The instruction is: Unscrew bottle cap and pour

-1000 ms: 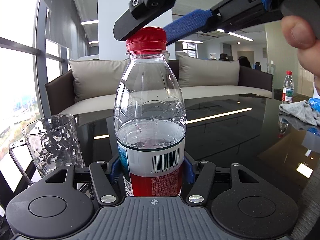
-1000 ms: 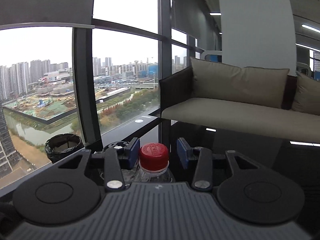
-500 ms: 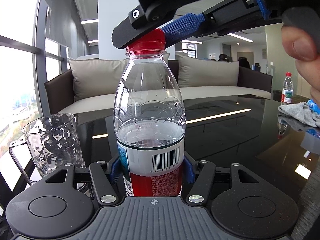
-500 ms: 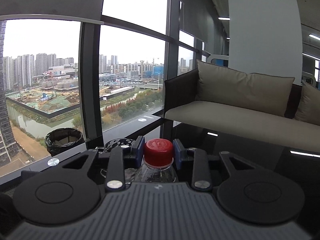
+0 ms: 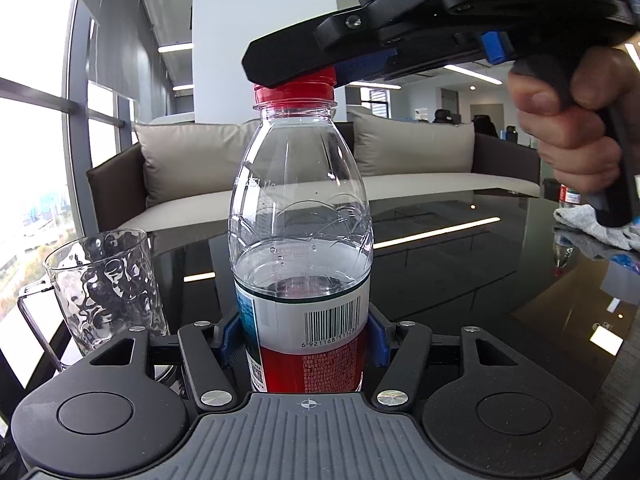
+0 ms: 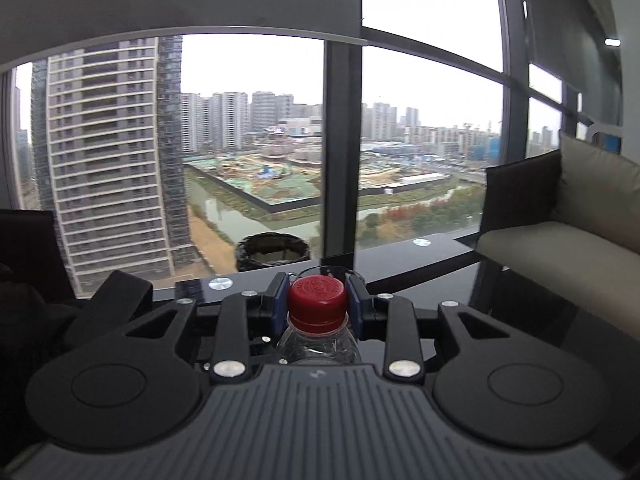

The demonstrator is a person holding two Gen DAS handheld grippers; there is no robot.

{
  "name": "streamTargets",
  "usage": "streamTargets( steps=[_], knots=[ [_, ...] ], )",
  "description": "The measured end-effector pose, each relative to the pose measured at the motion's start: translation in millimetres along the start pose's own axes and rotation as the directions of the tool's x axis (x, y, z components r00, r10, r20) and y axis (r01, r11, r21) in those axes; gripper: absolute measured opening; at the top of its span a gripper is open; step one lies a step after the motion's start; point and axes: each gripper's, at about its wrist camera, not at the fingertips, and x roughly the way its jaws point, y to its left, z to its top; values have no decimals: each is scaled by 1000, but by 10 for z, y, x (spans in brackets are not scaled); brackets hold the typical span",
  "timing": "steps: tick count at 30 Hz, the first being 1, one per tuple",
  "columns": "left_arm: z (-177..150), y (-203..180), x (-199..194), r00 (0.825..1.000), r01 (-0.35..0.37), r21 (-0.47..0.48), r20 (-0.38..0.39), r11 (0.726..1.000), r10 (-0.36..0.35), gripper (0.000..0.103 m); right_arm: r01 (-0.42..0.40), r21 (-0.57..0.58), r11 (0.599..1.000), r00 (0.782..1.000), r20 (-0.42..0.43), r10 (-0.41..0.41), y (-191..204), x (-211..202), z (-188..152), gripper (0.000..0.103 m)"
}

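Note:
A clear water bottle with a red and white label stands upright on the dark glossy table, about half full. My left gripper is shut on its lower body, blue pads against the label. The red cap sits on the bottle neck, and my right gripper is shut on it from both sides. Seen from the left wrist, the right gripper reaches in from the upper right and covers most of the cap; a hand holds its handle. A dimpled clear glass stands left of the bottle.
A grey cloth and a second small bottle lie at the table's far right. A beige sofa runs behind the table. A black bin stands by the window beyond the table edge.
The right gripper closed its pads onto the red cap, then swung round with it, so its view turned from the sofa toward the window. The left gripper and bottle stayed still.

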Motion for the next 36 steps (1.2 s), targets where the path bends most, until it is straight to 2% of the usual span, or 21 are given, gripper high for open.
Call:
streamTargets(
  steps=[1, 3, 5, 7, 10, 15, 18, 22, 25, 27, 29, 31, 33, 36],
  knots=[
    [1, -2, 2, 1000, 0, -2, 0, 1000, 0, 55, -10, 16, 1000, 1000, -10, 10, -28, 3, 28, 34],
    [2, 4, 8, 1000, 1, -8, -2, 1000, -1, 55, 43, 6, 999, 999, -7, -43, 68, 15, 60, 42],
    [3, 5, 13, 1000, 1, -12, -4, 1000, -1, 55, 121, -28, 992, 993, 18, -121, 228, 25, 52, 49],
    [7, -4, 15, 1000, 0, -14, -6, 1000, 0, 55, 239, -64, 969, 971, 19, -238, 434, 86, 30, 49],
    [9, -1, 10, 1000, 4, -16, -9, 1000, -4, 55, 319, -39, 947, 947, 49, -317, 598, 127, -28, 49],
    [7, -6, 1, 1000, 0, -18, -9, 1000, 0, 55, 383, 3, 924, 921, 72, -382, 687, 211, -83, 48],
    [9, -11, 4, 1000, -1, -18, -9, 1000, 0, 56, 399, 45, 916, 913, 71, -401, 638, 250, -108, 33],
    [10, -11, 0, 1000, -1, -18, -10, 1000, 1, 56, 397, 30, 917, 915, 67, -398, 610, 269, -137, 33],
    [17, -14, 6, 1000, 0, -16, -10, 1000, 0, 56, 367, 8, 930, 928, 60, -367, 554, 268, -141, 33],
    [17, -16, 9, 1000, 0, -17, -10, 1000, 0, 56, 328, -21, 944, 944, 46, -327, 505, 249, -130, 33],
    [20, -16, 12, 1000, 1, -17, -11, 1000, -1, 56, 255, -65, 965, 967, 21, -254, 407, 223, -101, 33],
    [24, -27, 13, 1000, 0, -12, -10, 1000, 0, 56, 193, -104, 976, 981, 0, -194, 334, 206, -74, 33],
    [26, -31, 15, 1000, -1, -9, -8, 1000, 1, 56, 126, -144, 981, 991, -27, -131, 256, 175, -38, 33],
    [27, -22, 22, 1000, -1, -11, -9, 1000, 1, 56, 67, -156, 985, 994, -78, -80, 181, 165, 47, 33]
  ],
)
